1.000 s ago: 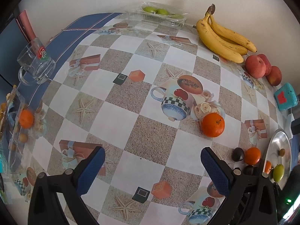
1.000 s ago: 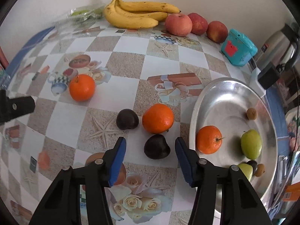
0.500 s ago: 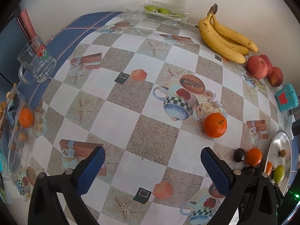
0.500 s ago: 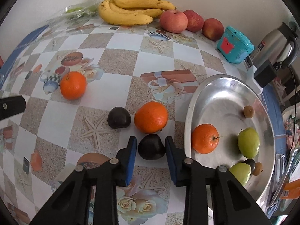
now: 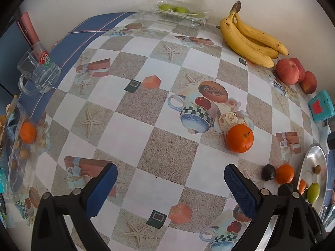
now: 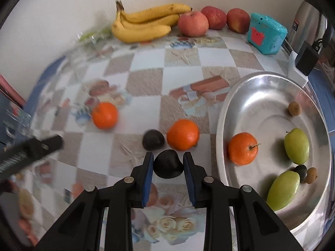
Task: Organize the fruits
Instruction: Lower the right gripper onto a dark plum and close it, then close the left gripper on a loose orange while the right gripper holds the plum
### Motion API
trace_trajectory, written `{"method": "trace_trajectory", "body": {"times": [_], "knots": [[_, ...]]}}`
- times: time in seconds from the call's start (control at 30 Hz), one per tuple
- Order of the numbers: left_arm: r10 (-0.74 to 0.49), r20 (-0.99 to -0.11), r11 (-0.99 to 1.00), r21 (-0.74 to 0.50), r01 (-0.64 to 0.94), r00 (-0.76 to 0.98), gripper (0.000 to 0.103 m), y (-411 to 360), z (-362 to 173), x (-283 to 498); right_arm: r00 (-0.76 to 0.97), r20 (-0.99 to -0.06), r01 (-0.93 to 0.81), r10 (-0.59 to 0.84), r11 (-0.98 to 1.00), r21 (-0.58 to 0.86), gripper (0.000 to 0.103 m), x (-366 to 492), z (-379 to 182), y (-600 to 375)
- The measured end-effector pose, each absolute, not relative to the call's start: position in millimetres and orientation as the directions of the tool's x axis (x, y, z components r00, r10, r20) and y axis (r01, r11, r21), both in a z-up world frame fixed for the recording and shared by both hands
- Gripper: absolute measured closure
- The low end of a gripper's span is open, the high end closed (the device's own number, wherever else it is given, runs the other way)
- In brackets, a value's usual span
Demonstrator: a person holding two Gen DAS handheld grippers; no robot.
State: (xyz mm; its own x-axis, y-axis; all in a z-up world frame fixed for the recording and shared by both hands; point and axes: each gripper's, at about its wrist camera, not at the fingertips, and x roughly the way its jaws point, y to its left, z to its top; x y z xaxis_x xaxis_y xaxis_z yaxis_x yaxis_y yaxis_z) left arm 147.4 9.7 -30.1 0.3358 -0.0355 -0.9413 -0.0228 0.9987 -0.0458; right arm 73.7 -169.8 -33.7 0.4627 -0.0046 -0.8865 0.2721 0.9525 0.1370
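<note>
Tablecloth (image 5: 134,129) checkered with starfish prints, white wall (image 6: 62,10) behind

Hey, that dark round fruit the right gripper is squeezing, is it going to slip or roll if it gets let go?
The dark fruit looks smooth and rounded, so it may well roll if dropped on the flat table. Only the right gripper fingers' narrow pads press its sides, so it might twist or slip. It is small, probably light.
</note>
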Motion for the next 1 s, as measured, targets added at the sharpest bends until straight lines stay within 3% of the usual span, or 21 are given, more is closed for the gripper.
{"method": "trace_trajectory", "body": {"times": [0.37,0.6,0.8,0.9,1.0], "knots": [[-0.157,-0.918,0.986,-0.124,0.111,0.363,0.002,-40.6,-35.4,167.1,0.497,-0.868,0.283,0.016,0.942,0.179,0.073,73.3,-22.2,-178.7],[-0.157,-0.902,0.979,-0.087,0.187,0.403,0.020,-61.4,-45.0,177.0,0.519,-0.854,0.324,0.030,0.918,0.229,0.073,64.8,-17.3,-199.9],[-0.186,-0.887,0.974,-0.110,0.196,0.423,0.020,-58.5,-49.5,183.6,0.536,-0.843,0.344,0.055,0.897,0.278,0.073,59.7,-14.1,-213.0],[-0.204,-0.878,0.970,-0.121,0.212,0.432,0.028,-60.8,-48.6,184.1,0.538,-0.841,0.354,0.064,0.888,0.294,0.073,57.6,-14.5,-218.0],[-0.208,-0.875,0.966,-0.114,0.232,0.438,0.029,-65.9,-49.8,183.2,0.541,-0.838,0.366,0.067,0.879,0.307,0.073,55.6,-14.0,-223.2]]}}
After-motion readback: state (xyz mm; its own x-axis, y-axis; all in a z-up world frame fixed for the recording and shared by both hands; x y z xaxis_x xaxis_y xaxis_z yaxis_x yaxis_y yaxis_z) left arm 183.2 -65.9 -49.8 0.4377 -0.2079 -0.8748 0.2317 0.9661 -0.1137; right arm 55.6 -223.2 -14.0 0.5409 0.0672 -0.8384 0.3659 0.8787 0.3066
